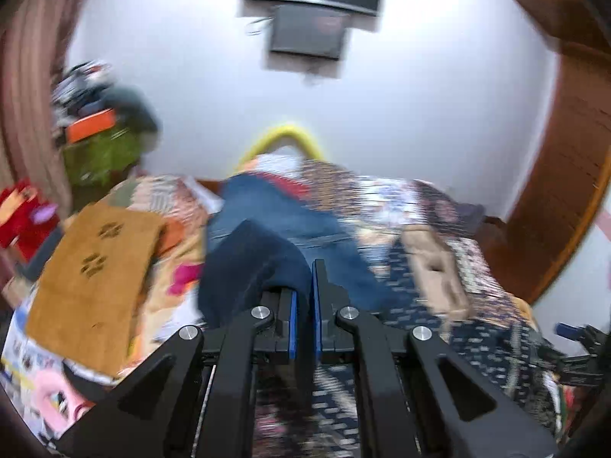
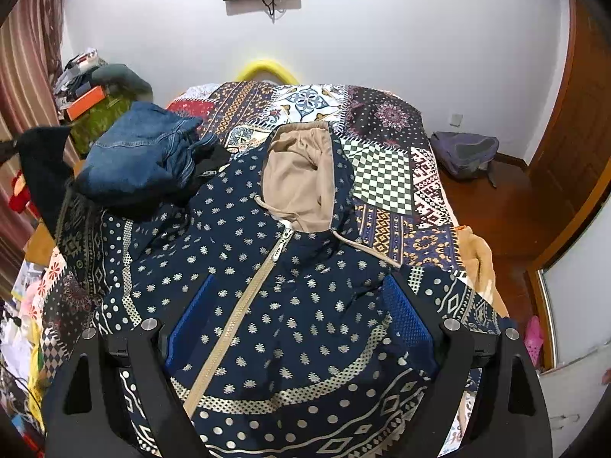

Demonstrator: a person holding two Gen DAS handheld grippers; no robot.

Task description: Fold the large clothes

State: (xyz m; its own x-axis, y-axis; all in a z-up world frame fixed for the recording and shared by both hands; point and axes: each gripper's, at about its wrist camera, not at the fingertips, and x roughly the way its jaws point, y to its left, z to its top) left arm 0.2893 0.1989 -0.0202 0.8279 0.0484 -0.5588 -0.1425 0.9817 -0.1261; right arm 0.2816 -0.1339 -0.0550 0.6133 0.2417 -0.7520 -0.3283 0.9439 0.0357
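Left wrist view: blurred throughout.
Left gripper (image 1: 303, 297): low centre of the frame; its blue pads stand almost together, closed on a fold of dark blue cloth (image 1: 248, 267) that drapes over the left finger.
Jeans (image 1: 282, 213): lighter blue denim, centre of the frame, just beyond the pinched cloth; the blur hides whether the two are one garment.
Brown garment (image 1: 95, 278): lies flat at left on the bed, bearing dark paw-like prints.
Bed (image 1: 401, 198): covered by a patterned spread, running from centre to right.
Yellow hoop (image 1: 282, 137): behind the bed, against the white wall.
Screen (image 1: 309, 34): on the wall, top centre.

Right wrist view: sharp.
Right gripper (image 2: 301, 324): bottom of the frame, jaws spread wide, nothing held; blue pads stand apart on either side, above the jacket.
Hooded jacket (image 2: 290, 305): navy with pale dots and a beige zip, laid front-up across the bed in the centre and lower frame; its beige-lined hood (image 2: 298, 175) lies open towards upper centre.
Jeans pile (image 2: 145, 156): bunched at upper left, resting on the jacket's sleeve side.
Dark cloth (image 2: 42, 168): hangs raised at the far left edge.
Backpack (image 2: 464, 152): on the wooden floor, right of the bed.
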